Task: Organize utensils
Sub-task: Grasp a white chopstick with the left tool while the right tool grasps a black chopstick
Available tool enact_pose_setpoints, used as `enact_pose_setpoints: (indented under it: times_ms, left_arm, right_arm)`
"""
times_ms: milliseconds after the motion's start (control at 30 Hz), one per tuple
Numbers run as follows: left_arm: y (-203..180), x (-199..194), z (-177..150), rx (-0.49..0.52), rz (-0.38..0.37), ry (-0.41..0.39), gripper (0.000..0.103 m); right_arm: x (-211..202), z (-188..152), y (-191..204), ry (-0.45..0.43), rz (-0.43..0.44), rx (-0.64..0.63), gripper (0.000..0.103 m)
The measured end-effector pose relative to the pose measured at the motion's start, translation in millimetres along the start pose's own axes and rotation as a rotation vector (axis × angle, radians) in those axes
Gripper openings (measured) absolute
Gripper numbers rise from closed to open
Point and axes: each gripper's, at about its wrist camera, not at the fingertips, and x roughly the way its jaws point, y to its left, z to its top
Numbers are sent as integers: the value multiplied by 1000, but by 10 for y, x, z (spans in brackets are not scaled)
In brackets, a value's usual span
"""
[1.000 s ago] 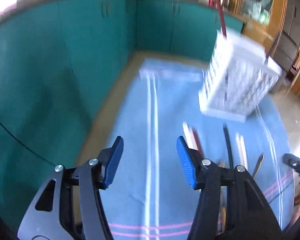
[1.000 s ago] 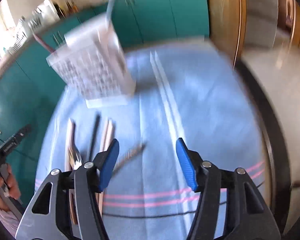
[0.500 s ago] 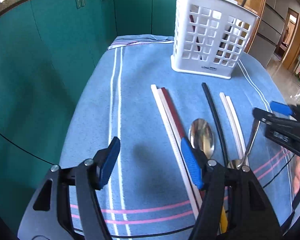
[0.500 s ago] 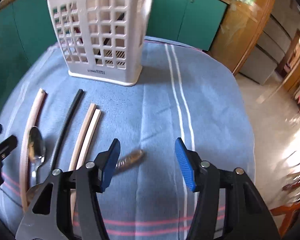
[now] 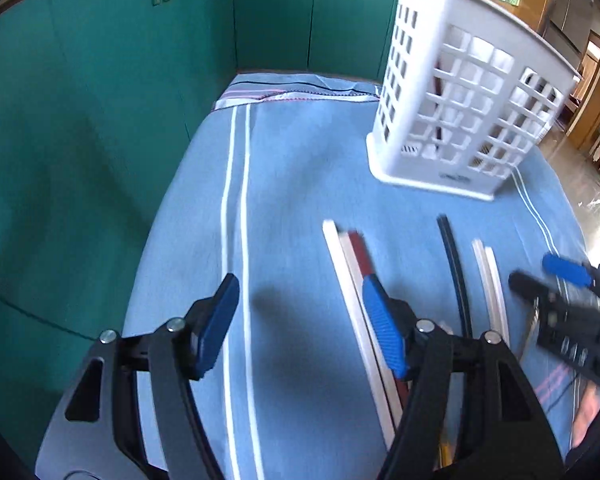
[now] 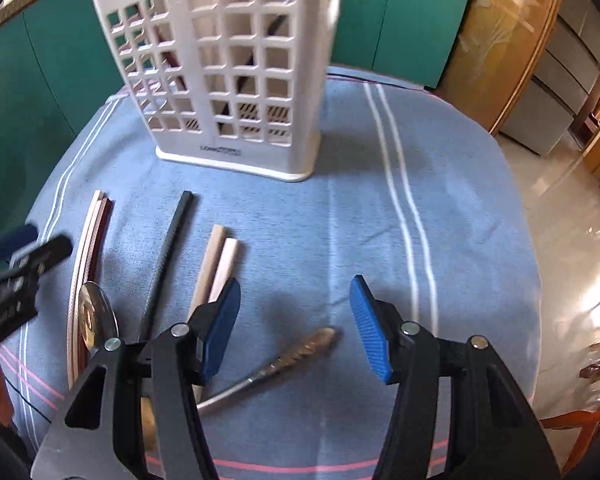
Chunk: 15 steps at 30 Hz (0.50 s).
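A white slotted utensil basket [image 5: 468, 112] [image 6: 228, 64] stands at the back of the blue cloth, with a few sticks inside. In front of it lie a white and red chopstick set [image 5: 348, 264] [image 6: 88, 248], a black chopstick [image 5: 454, 264] [image 6: 168, 252], a pale pair [image 5: 490, 276] [image 6: 216, 268] and a spoon [image 6: 96, 316]. My left gripper [image 5: 300, 300] [image 6: 46, 240] hangs open over bare cloth, its right finger above the white and red set. My right gripper [image 6: 296, 300] [image 5: 540, 276] is open, and a metal utensil with an ornate handle [image 6: 300, 350] lies on the cloth between its fingers, untouched.
The blue striped cloth [image 5: 300, 168] covers a round table whose edge curves close on the left and right. Teal cabinets [image 5: 100, 80] stand behind and to the left. A wooden chair [image 6: 580, 420] and shiny floor lie off the right side.
Both views swung from a blurred sweep to a steady look down at the table. My left gripper's jaws widened slightly and it shifted left, hiding the spoon. My right gripper closed in over the ornate-handled utensil.
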Motion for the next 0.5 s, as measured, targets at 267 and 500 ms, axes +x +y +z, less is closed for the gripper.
enact_pose_setpoints:
  times_ms: [267,500]
  left_arm:
    - [41,395,398,-12,58,86,59]
    - [166,304,302,-22,128,102,60]
  right_arm:
    - [7,-16,-84,-2,12,24,56]
    - [37,13,-271,6,34,69,56]
